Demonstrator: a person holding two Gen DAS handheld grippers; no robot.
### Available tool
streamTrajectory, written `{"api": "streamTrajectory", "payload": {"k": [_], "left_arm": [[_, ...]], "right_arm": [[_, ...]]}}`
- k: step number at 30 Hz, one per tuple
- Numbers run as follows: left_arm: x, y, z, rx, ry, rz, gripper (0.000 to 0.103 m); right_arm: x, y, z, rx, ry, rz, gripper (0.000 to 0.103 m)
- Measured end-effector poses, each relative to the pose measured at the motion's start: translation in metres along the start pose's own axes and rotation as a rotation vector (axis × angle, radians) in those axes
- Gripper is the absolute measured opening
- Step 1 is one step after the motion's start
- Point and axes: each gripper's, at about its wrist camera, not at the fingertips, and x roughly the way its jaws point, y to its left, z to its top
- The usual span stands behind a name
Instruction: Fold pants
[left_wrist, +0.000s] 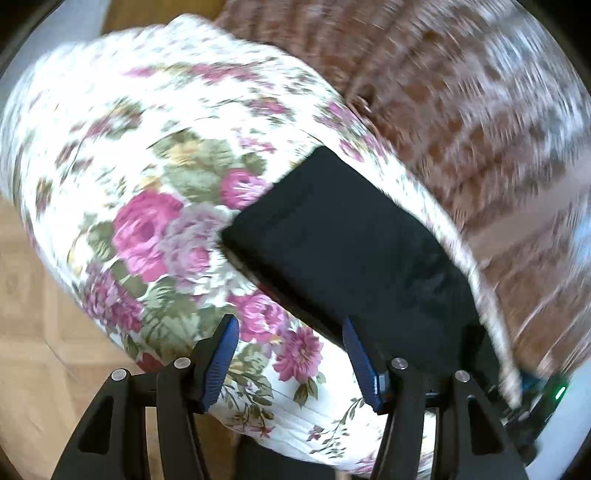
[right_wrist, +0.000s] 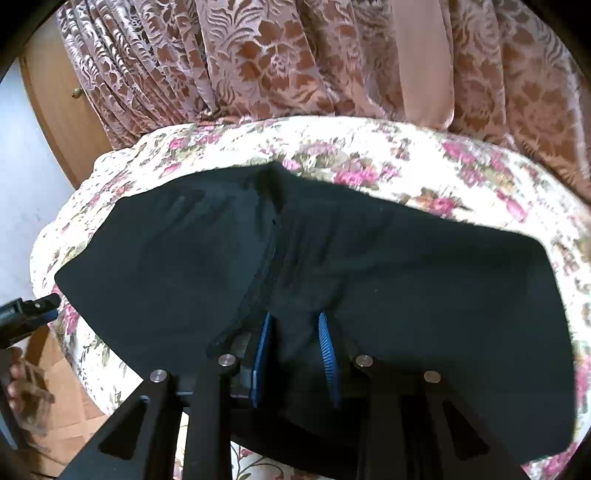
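Note:
The black pants (right_wrist: 369, 266) lie spread on a floral quilted surface (right_wrist: 480, 177), with a seam running down the middle. My right gripper (right_wrist: 295, 325) has its blue pads (right_wrist: 327, 350) either side of a raised fold of the black fabric, jaws partly closed on it. In the left wrist view, a folded part of the pants (left_wrist: 343, 243) lies to the right. My left gripper (left_wrist: 290, 332) is open and empty above the floral surface (left_wrist: 147, 166), its right pad (left_wrist: 356, 350) by the pants' edge. The view is motion-blurred.
Brown patterned curtains (right_wrist: 295, 66) hang behind the surface. A wooden cabinet (right_wrist: 66, 122) stands at the left. Tan floor (left_wrist: 29, 295) lies beyond the surface's left edge. The left gripper's tip (right_wrist: 37, 306) shows at the left in the right wrist view.

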Motion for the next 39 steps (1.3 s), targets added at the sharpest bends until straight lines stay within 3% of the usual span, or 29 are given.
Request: {"api": "streamTrajectory", "payload": {"k": [7,11,15,16,17,18,20,21,24,26,29,36,39], "left_arm": [[0.014,0.024,0.015,-0.199,0.038,-0.158,0.059],[0.039,0.027,0.023,-0.285,0.052,-0.211,0.059],[0.054,0.023,0.03,-0.329,0.049,-0.208,0.055],[0.056,0.018,0.032,-0.326,0.048,-0.198,0.046],[0.057,0.012,0.035,-0.301,0.041,-0.201,0.035],[0.057,0.004,0.036,-0.268,0.032,-0.194,0.013],[0.053,-0.016,0.039,-0.175,-0.011,-0.161,0.013],[0.045,-0.037,0.038,-0.08,-0.049,-0.159,0.013],[0.029,-0.085,0.035,0.097,-0.102,-0.224,0.012],[0.016,-0.12,0.026,0.244,-0.131,-0.286,0.012],[0.004,-0.176,0.004,0.474,-0.129,-0.369,0.012],[0.018,-0.243,-0.05,0.747,-0.06,-0.394,0.012],[0.019,-0.256,-0.071,0.84,-0.054,-0.385,0.012]], "right_arm": [[-0.036,0.012,0.002,-0.058,-0.139,-0.023,0.029],[-0.039,0.018,-0.001,-0.079,-0.13,-0.011,0.029],[-0.037,0.018,-0.006,-0.059,-0.11,0.002,0.029],[-0.037,0.017,-0.006,-0.056,-0.109,0.003,0.029],[-0.037,0.017,-0.006,-0.055,-0.107,0.006,0.029],[-0.036,0.017,-0.006,-0.056,-0.104,0.009,0.029],[-0.036,0.018,-0.005,-0.054,-0.098,0.017,0.029],[-0.035,0.018,-0.004,-0.054,-0.092,0.029,0.029],[-0.035,0.018,0.001,-0.053,-0.077,0.064,0.029],[-0.034,0.014,0.008,-0.021,-0.056,0.146,0.029],[-0.032,0.004,0.026,0.071,-0.015,0.349,0.029],[-0.034,0.011,0.079,0.165,0.018,0.694,0.038],[-0.026,0.002,0.091,0.269,0.044,0.767,0.04]]}}
